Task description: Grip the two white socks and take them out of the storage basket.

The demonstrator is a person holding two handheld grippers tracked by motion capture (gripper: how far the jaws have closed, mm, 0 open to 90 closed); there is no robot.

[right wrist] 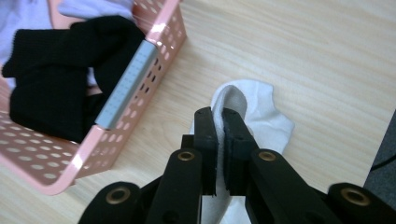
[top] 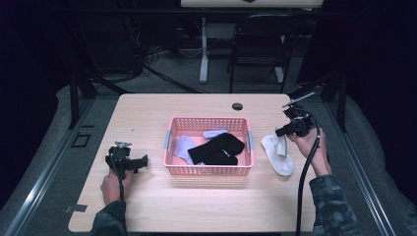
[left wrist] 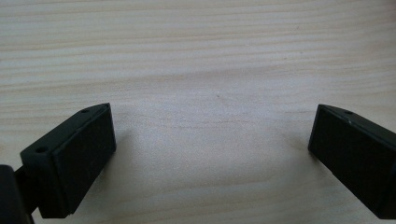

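Observation:
A white sock (top: 279, 153) lies on the table to the right of the pink basket (top: 209, 170). My right gripper (top: 281, 132) is shut on the sock's cuff, which is pinched between its jaws (right wrist: 219, 121); the rest of the sock (right wrist: 261, 116) rests on the wood. Inside the basket lie a black sock (top: 216, 149) and pale lavender socks (top: 183, 146); the black sock (right wrist: 51, 88) and the basket's wall (right wrist: 116, 135) sit left of my right jaws. My left gripper (top: 142, 161) rests low at the table's left, open, with bare wood between its pads (left wrist: 70, 158).
The wooden table (top: 147, 113) has a round cable hole (top: 237, 106) at its back. A chair (top: 258, 39) and a desk leg (top: 203, 49) stand beyond the far edge. The right table edge is close to my right hand.

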